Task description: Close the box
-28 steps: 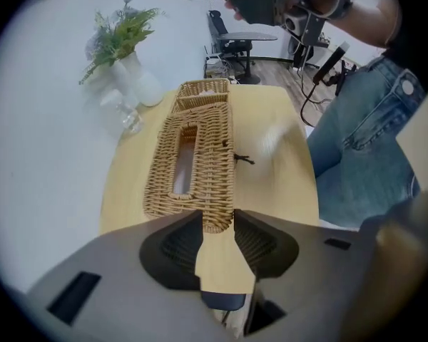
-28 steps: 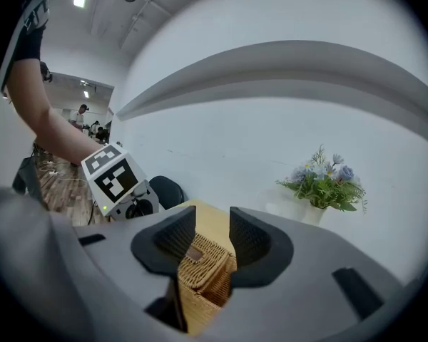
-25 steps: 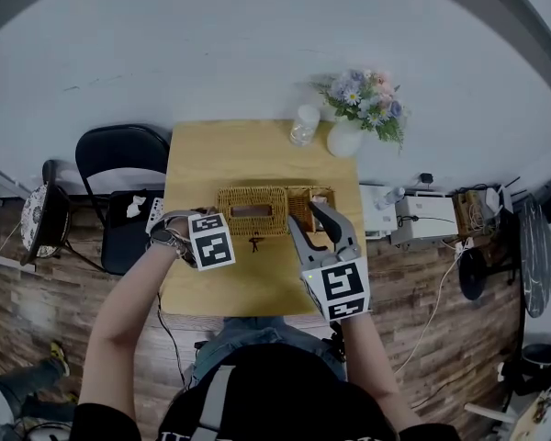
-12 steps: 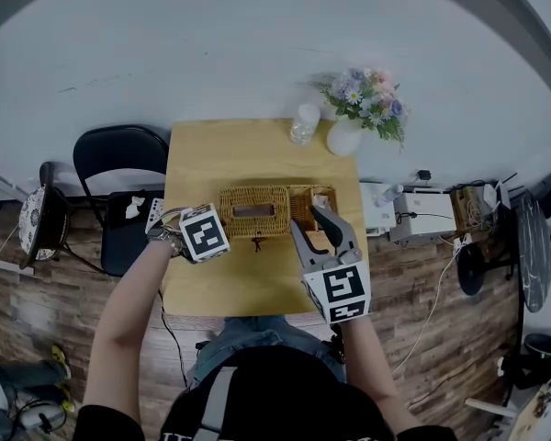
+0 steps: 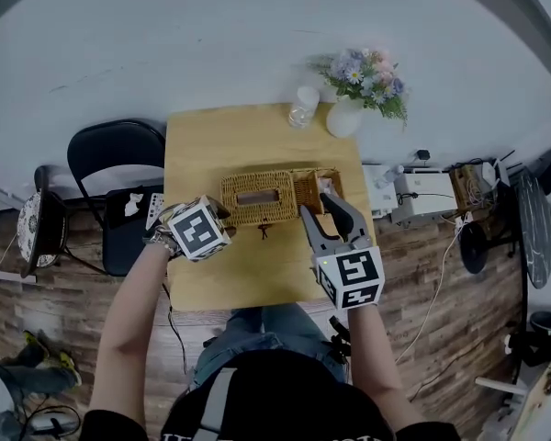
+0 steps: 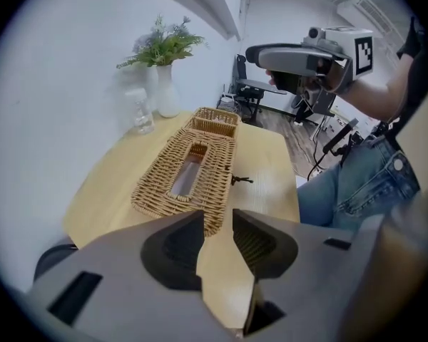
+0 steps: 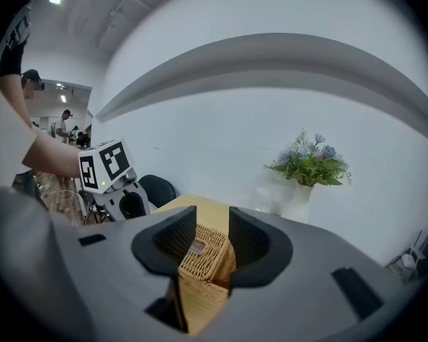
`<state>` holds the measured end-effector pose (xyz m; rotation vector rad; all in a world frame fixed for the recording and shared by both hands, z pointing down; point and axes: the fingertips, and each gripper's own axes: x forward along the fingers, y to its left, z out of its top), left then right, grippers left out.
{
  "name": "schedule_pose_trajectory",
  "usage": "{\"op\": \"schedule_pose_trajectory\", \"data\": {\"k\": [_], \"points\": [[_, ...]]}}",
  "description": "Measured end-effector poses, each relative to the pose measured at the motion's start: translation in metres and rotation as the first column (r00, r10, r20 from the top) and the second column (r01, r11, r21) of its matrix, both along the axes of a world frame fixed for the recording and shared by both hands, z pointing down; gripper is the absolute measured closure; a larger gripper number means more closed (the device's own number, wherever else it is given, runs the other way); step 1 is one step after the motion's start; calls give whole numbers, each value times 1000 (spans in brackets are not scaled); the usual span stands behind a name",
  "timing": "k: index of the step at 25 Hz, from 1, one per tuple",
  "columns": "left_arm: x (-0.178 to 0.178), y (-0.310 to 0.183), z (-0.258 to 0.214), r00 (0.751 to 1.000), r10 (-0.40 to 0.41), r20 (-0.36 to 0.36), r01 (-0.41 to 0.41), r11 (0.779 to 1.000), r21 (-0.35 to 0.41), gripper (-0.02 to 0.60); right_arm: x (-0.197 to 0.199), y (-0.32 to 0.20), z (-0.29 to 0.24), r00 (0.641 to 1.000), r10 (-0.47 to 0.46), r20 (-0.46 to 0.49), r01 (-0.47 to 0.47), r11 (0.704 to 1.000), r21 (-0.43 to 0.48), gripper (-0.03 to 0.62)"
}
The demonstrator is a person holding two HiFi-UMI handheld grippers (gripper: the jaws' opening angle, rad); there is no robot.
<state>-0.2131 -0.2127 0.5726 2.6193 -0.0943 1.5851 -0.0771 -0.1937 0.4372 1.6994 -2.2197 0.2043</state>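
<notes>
A long wicker box (image 5: 255, 197) lies across the middle of the wooden table (image 5: 211, 278). Its woven top has a slot, and the section at its right end (image 5: 314, 188) looks open-topped. My left gripper (image 5: 220, 215) sits at the box's left end. In the left gripper view its jaws (image 6: 217, 223) stand a little apart with only the box's near corner (image 6: 200, 191) and the table showing between them. My right gripper (image 5: 321, 209) hovers over the box's right end. Its jaws (image 7: 212, 223) are apart, and the box (image 7: 203, 258) lies below and beyond them, untouched.
At the table's far edge stand a white vase of flowers (image 5: 346, 134) and a clear bottle (image 5: 303, 115). A small dark latch cord (image 5: 263, 231) lies in front of the box. A black chair (image 5: 115, 154) stands left of the table, and boxes and cables lie on the floor at the right.
My left gripper has drawn a little to the left along the box's end and its marker cube has turned. The right gripper has shifted slightly right. The box has not moved.
</notes>
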Motion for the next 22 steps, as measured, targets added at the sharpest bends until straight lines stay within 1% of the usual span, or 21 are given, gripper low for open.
{"op": "schedule_pose_trajectory", "data": {"k": [3, 8, 11, 13, 15, 16, 18, 20, 22], "points": [[4, 2, -6, 999, -37, -35, 37, 999, 11, 451, 5, -1, -7, 1000, 10, 24, -11, 1000, 17, 448], [10, 15, -24, 990, -104, -96, 109, 993, 54, 451, 4, 9, -21, 1000, -18, 21, 17, 999, 40, 464], [12, 24, -41, 972, -183, -149, 194, 979, 61, 451, 3, 26, -30, 999, -40, 13, 39, 998, 44, 464], [15, 30, -56, 949, -236, -208, 255, 965, 65, 451, 4, 38, -36, 999, -48, 16, 47, 998, 51, 468], [17, 34, -72, 914, -295, -279, 326, 943, 69, 451, 6, 51, -41, 998, -52, 20, 51, 997, 62, 473], [18, 37, -81, 889, -326, -321, 365, 928, 70, 451, 7, 58, -42, 998, -53, 21, 52, 996, 67, 473], [19, 43, -100, 828, -377, -415, 444, 893, 74, 451, 11, 74, -44, 998, -54, 22, 52, 996, 73, 474], [17, 51, -120, 765, -406, -500, 514, 853, 92, 451, 13, 89, -46, 998, -53, 26, 51, 996, 80, 478], [13, 60, -136, 715, -416, -562, 564, 819, 110, 451, 14, 101, -49, 998, -56, 31, 53, 994, 91, 482]]}}
